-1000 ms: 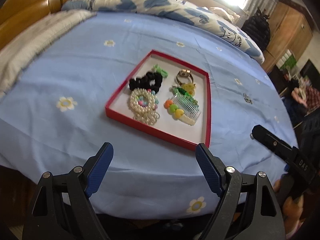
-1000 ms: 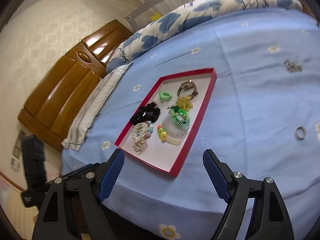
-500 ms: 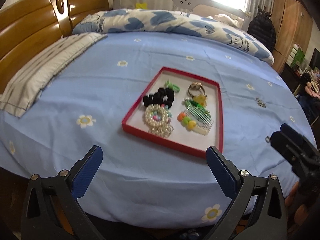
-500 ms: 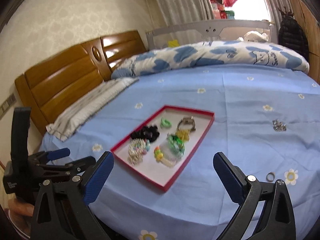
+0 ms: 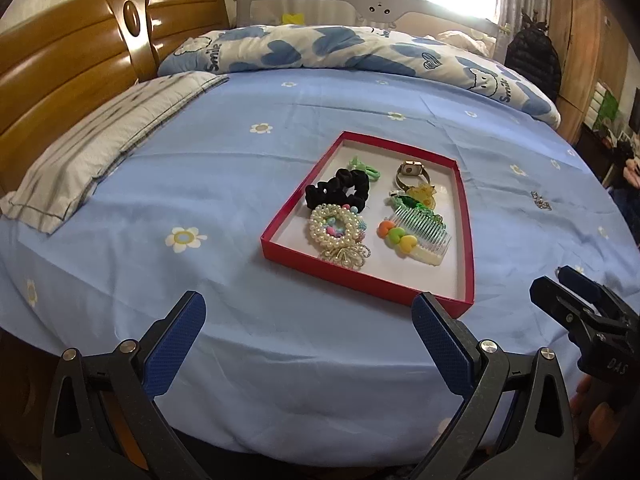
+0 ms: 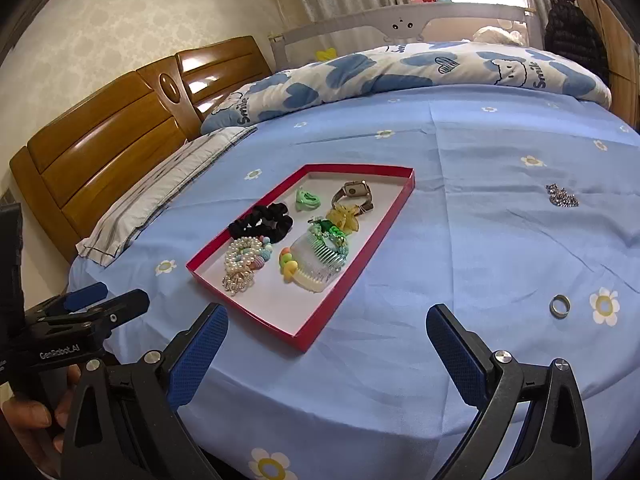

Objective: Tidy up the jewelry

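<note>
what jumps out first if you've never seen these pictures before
A shallow red-rimmed cardboard tray sits mid-bed on the light blue flowered sheet, crowded with a black fabric scrunchie, a white pearl bead hair tie and a pale green plastic comb. Outside it, to its right, lie a small silver metal ring and a sparkly rhinestone piece. The left gripper and right gripper both hover open over the bed's near edge.

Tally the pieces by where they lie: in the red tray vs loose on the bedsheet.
In the red tray: 7 (black scrunchie, pearl band, green hair tie, watch, yellow clip, green clip, comb)
Loose on the bedsheet: 2 (ring, sparkly piece)
Total: 9
</note>
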